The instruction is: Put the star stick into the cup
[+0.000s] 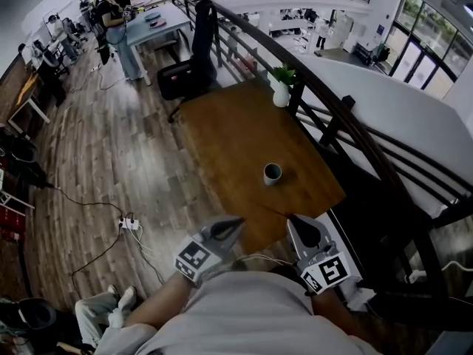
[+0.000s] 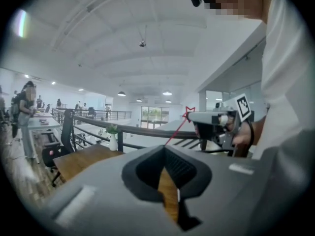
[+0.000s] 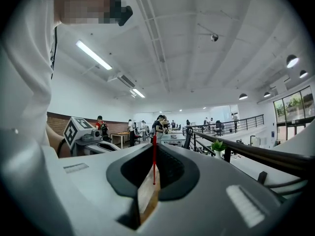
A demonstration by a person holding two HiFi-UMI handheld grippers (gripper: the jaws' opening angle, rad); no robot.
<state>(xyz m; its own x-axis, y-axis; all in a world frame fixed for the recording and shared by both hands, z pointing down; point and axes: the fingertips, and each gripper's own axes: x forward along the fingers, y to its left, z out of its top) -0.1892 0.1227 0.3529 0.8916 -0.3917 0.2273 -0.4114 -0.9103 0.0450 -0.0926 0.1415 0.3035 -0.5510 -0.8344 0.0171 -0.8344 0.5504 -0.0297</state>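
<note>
One star stick (image 2: 177, 129) crosswise, star end in right hand-held gripper (image 1: 294, 218).

- The cup (image 1: 272, 173) stands on the bench (image 1: 222, 132), toward its near right.
- A potted plant (image 1: 281, 86) sits at the bench's far right corner, beside the railing (image 1: 347, 124).
- A chair (image 1: 188, 69) stands behind the far end.
- The star stick (image 1: 267, 211) lies between the left tongs (image 1: 235, 222) and the right tongs (image 1: 294, 219), over the near edge.

Wood counter (image 1: 222, 139), long, runs along a black railing (image 1: 325, 102). Potted plant (image 1: 281, 93) in a white vase on the far corner by the railing. Black chair (image 1: 188, 69) at the far end. Power strip (image 1: 130, 224) with cables on the plank floor (image 1: 111, 146), left of the counter. Person (image 1: 118, 28) standing at a far grey table (image 1: 159, 21).
</note>
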